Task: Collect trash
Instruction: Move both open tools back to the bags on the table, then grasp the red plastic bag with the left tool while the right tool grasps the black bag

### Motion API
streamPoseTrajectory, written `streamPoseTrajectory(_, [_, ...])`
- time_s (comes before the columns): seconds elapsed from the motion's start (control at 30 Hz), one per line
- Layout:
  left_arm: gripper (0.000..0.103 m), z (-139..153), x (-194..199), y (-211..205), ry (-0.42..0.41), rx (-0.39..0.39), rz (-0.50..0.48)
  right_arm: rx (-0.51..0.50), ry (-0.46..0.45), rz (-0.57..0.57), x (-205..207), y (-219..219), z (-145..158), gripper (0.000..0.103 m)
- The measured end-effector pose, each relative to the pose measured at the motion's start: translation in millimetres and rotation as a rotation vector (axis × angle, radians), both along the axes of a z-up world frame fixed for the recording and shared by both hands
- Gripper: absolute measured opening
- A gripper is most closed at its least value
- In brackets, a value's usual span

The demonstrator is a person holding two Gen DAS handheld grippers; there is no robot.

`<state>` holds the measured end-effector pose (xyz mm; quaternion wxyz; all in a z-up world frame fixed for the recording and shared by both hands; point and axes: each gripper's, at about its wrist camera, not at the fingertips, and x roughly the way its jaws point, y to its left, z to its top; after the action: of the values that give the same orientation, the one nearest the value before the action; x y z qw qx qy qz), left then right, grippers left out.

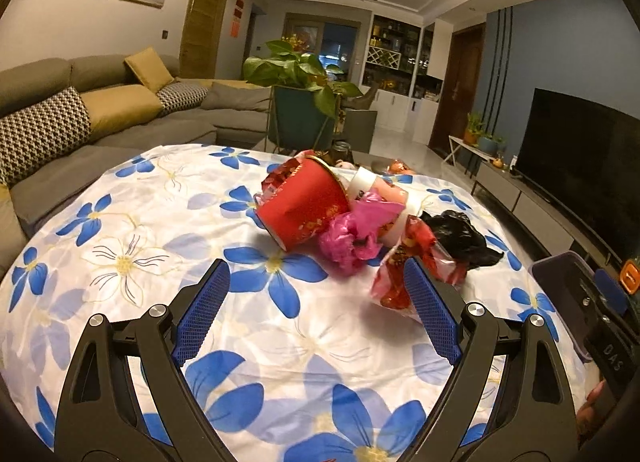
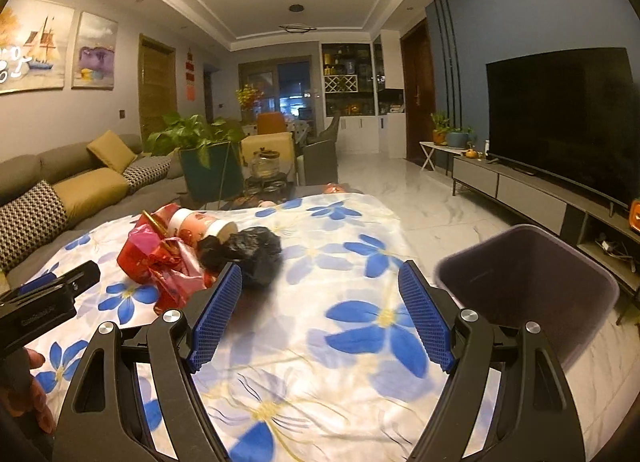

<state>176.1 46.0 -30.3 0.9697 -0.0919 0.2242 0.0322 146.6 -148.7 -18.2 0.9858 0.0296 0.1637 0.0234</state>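
Both grippers, left (image 1: 316, 302) and right (image 2: 320, 302), are hanging wide open and empty while you are nearing the trash pile (image 1: 348, 218) mid-table, so you are needing to close on one piece and carry it to the bin (image 2: 532, 286) at the right edge.

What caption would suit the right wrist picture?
Open right gripper hovers over the floral tablecloth, between a trash pile and an empty bin.

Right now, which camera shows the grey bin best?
The right wrist view: the grey bin shows its whole open mouth and inside wall. The left wrist view catches only a part of its rim at the right edge.
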Motion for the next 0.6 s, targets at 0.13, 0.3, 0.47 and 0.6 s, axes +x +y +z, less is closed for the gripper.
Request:
streamPoseTrajectory(0.13, [0.087, -2.7, 9.0, -3.6, 0.007, -0.020, -0.050, -0.004, -0.001, -0.001, 11.9, 9.1, -1.8, 0.079])
streamPoseTrajectory(0.3, [0.087, -5.8, 27.6, -23.5, 0.017, -0.042, -0.147, -0.006, -0.002, -0.014, 18.2, 6.4, -4.3, 0.076])
streamPoseTrajectory(0.47, [0.072, -12.8, 56.7, -42.4, 0.061, -0.056, -0.211, -0.016, -0.003, -0.020, 22.4, 0.5, -5.0, 0.076])
streamPoseTrajectory(0.6, [0.043, -17.4, 72.9, -53.6, 0.095, -0.056, -0.257, -0.017, 0.005, -0.016, 27.3, -3.7, -6.1, 0.073])
